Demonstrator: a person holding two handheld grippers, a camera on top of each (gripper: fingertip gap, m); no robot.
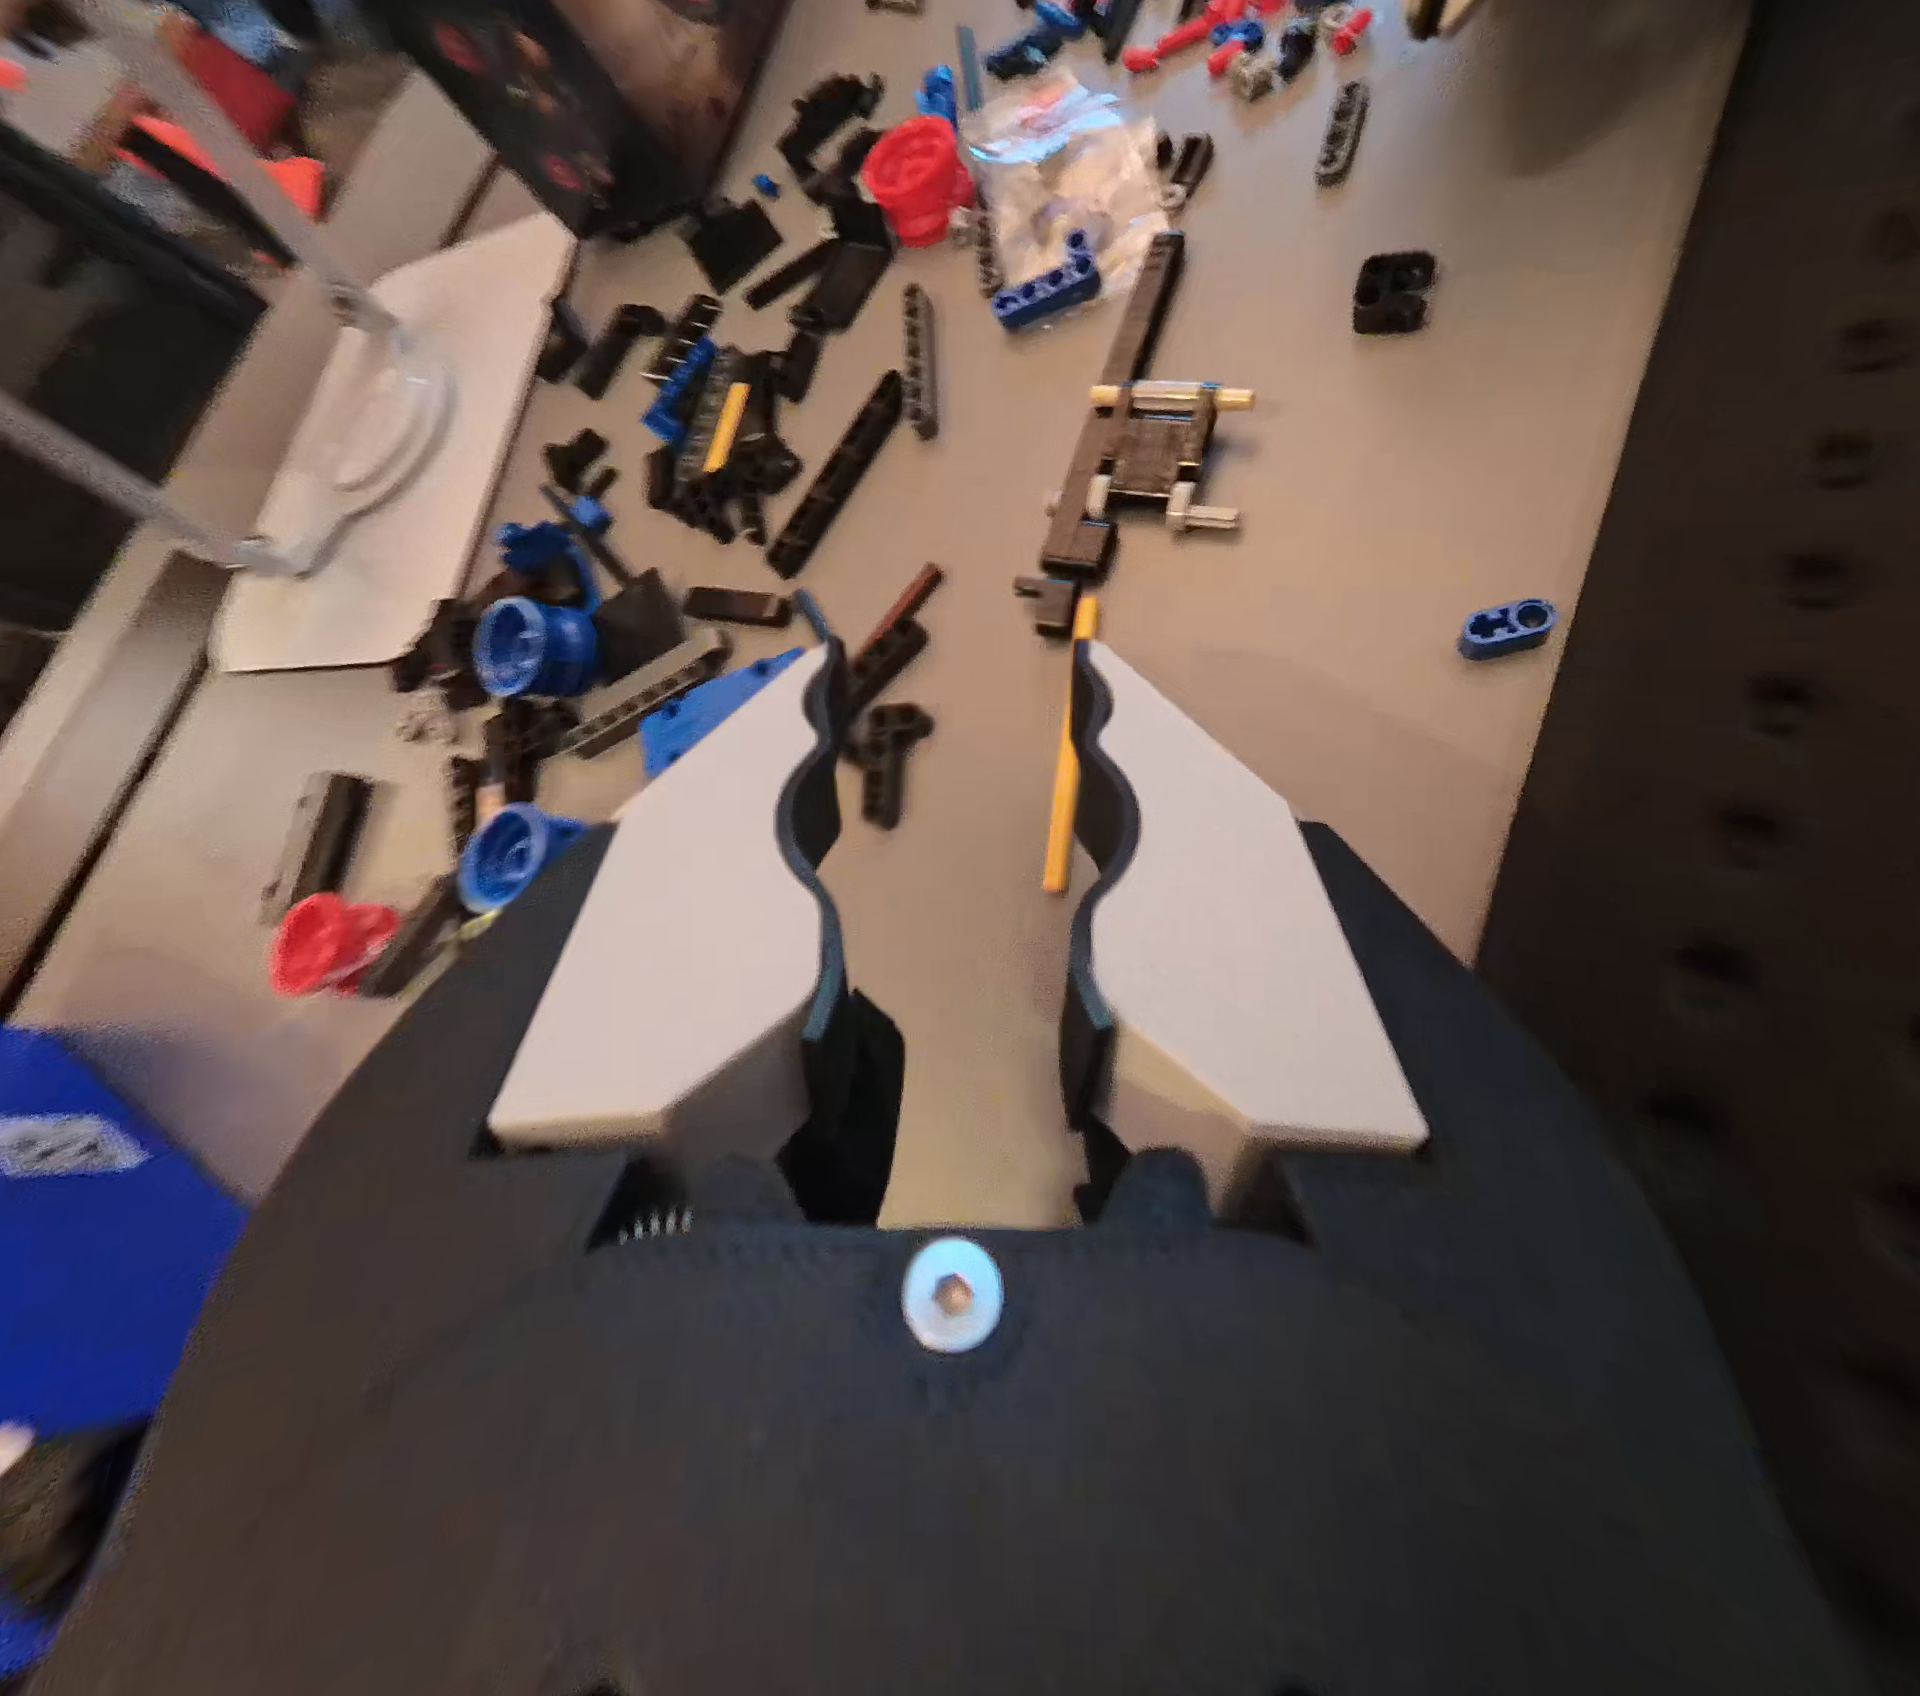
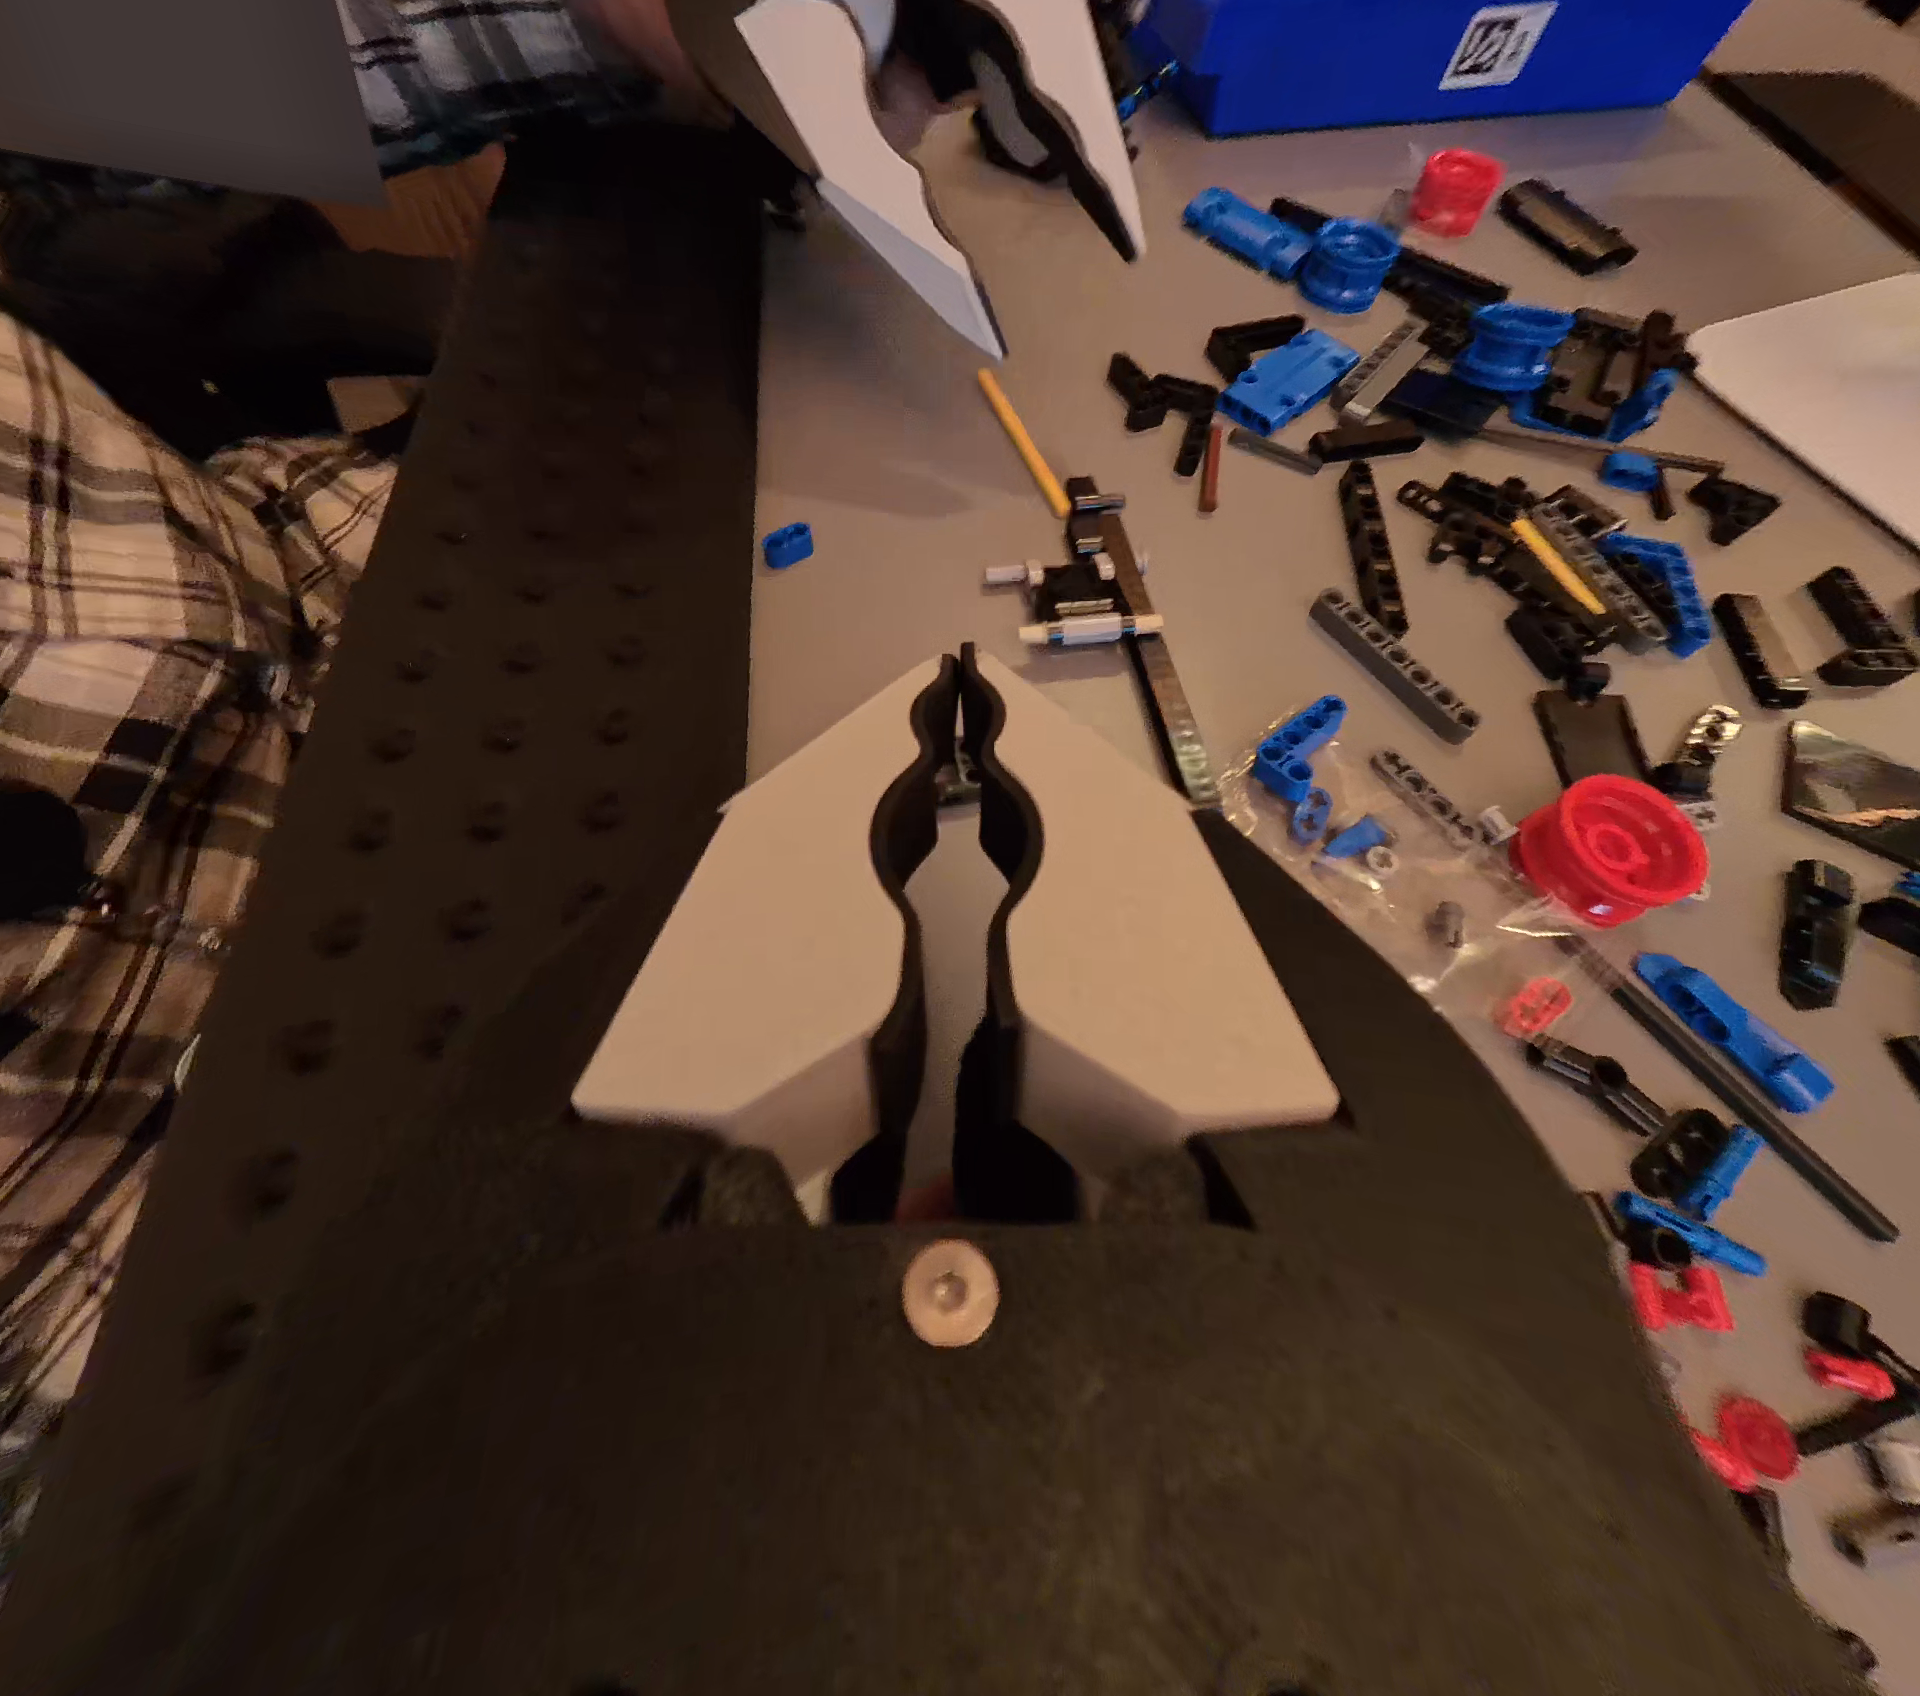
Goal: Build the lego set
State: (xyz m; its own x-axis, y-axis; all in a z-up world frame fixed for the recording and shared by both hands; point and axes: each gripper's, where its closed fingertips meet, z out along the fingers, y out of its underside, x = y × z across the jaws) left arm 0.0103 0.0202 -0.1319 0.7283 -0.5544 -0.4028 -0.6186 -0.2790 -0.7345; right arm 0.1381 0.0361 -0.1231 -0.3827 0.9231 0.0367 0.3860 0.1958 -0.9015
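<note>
- Left gripper, jaws apart and empty, hovers low-centre above the yellow axle.
- Right gripper is pinched on a small black piece.
- The assembly lies mid-frame, just past the axle.
- Risk: a sideways nudge rolls the axle toward the table edge.
- Loose parts crowd the right; bare table lies left of the assembly.
</note>
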